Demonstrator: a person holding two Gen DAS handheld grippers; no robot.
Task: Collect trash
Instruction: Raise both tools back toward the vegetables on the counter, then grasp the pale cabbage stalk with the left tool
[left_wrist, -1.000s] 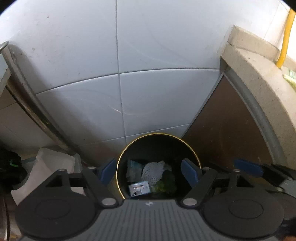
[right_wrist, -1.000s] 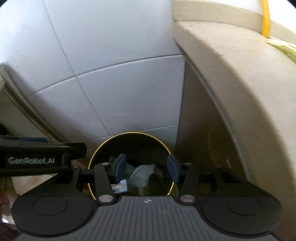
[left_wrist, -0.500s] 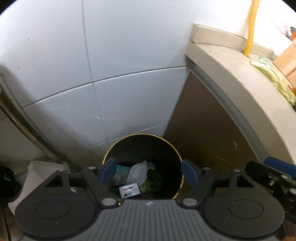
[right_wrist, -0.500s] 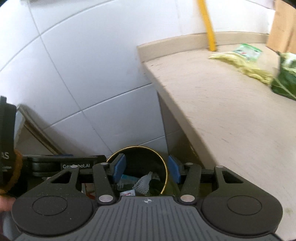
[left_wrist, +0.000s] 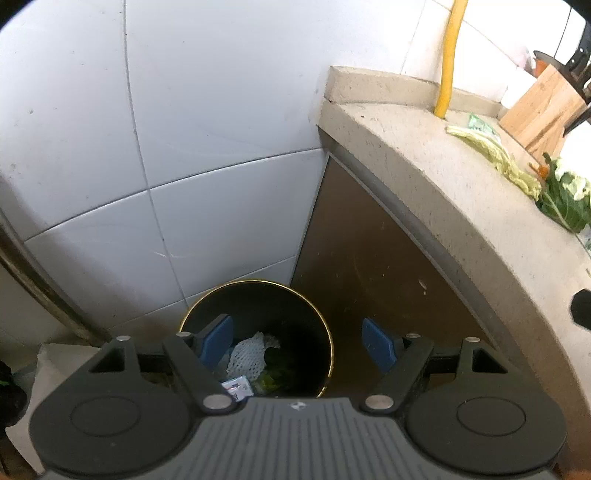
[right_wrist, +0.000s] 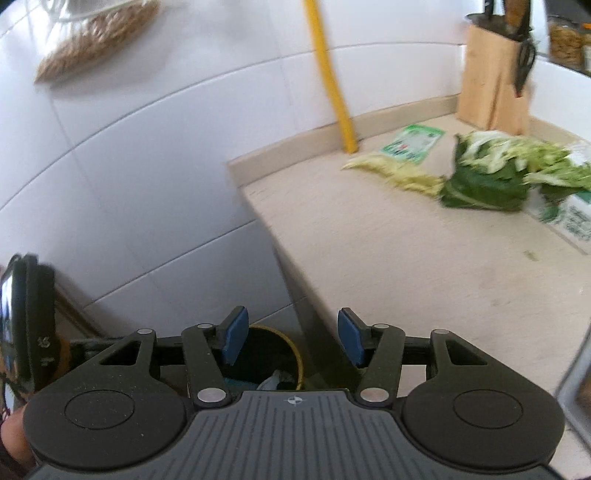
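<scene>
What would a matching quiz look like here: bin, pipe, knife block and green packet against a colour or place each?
Things:
1. bin
2. pipe
3. knife block
4. green packet

Descriptions:
A. yellow, upright against the wall
B. on the floor, trash inside
C. flat on the counter by the pipe's foot
D. wooden, at the counter's back

Pairs: 1-B, 2-A, 3-D, 4-C

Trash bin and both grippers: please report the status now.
Left gripper and right gripper: jaws open, empty. Trash bin below, holds scraps. Leaf scraps lie on counter. Nothing blocks.
</scene>
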